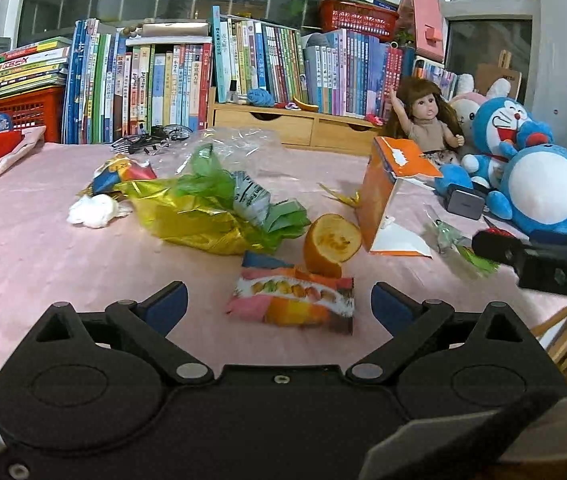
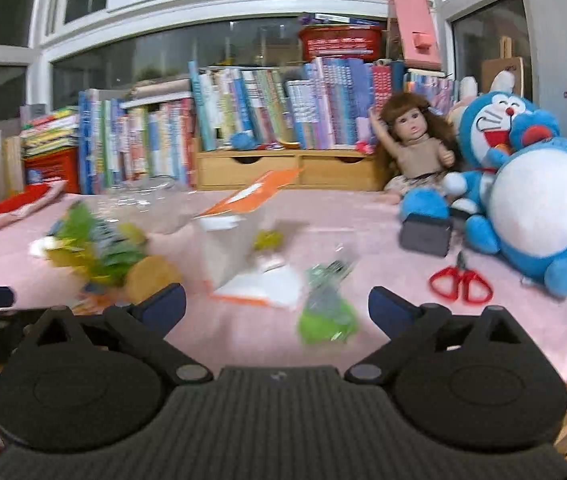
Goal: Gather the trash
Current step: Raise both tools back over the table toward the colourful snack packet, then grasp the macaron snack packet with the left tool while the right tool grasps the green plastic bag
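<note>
Pink cloth: covers the counter; soft and slightly wrinkled, so a low tool tip could snag it and drag the litter along.
Left tool: jaws spread wide, holding nothing, hovering just short of the snack wrapper.
Right tool: jaws also apart and empty; the green wrapper lies between its tips. View is motion-blurred, so contact can't be judged.
Trash location: all on the counter, in a loose spread from left-centre to right.
Snack wrapper: flat glossy film, printed; risk is pads sliding over it rather than pinching. Needs an edge or a fold.
Orange peel: curved half-shell, touching the wrapper's far edge; likely to get nudged or rolled during the grab.
Gold-green foil pile: crinkled, springy, bulky; may shed pieces if lifted by one corner.
Tissue: white, crumpled, light.
Orange carton: torn open, standing, thin card; tips easily.
Non-trash hazard: red scissors, doll and blue plush toys sit close to the right-side litter; a wide sweep could catch them.
Tool clash: both working the same patch, so collision is possible.
</note>
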Action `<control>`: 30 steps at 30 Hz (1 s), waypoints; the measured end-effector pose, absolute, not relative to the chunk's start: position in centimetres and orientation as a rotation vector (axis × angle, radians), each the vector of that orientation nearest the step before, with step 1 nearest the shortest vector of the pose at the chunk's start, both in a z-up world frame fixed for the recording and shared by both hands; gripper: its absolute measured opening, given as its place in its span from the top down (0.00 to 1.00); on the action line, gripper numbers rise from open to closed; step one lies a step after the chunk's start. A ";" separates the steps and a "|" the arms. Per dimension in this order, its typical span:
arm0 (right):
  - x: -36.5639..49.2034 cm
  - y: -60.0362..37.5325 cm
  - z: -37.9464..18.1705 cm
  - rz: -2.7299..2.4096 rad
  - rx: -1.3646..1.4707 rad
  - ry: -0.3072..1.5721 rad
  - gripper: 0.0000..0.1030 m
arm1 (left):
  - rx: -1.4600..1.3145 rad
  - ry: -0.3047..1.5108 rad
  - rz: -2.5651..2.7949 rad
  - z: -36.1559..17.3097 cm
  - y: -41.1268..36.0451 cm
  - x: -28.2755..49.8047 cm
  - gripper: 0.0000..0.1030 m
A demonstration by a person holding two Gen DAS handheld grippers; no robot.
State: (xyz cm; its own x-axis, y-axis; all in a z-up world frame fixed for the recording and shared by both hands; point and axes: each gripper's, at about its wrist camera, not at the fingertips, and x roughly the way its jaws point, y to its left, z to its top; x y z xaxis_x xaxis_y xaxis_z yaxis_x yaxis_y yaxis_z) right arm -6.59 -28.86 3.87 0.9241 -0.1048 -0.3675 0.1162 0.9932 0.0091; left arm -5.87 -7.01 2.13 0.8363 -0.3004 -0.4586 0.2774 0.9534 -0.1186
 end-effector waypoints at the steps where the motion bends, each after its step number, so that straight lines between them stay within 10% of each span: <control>1: -6.0 -29.2 3.7 -0.123 0.035 0.379 0.01 | -0.047 0.488 -0.302 1.9 -7.3 -5.5 0.04; 12: 0.1 -31.9 1.5 -0.186 0.077 0.468 0.14 | -0.004 0.455 -0.255 0.1 -9.4 -3.6 0.02; 20: 2.3 -32.6 0.0 -0.171 0.124 0.576 0.62 | 0.006 0.511 -0.256 -1.8 -10.0 -2.3 0.02; 30: -0.5 -31.0 1.2 -0.148 0.077 0.499 0.65 | 0.026 0.484 -0.269 -1.2 -9.7 -3.3 0.36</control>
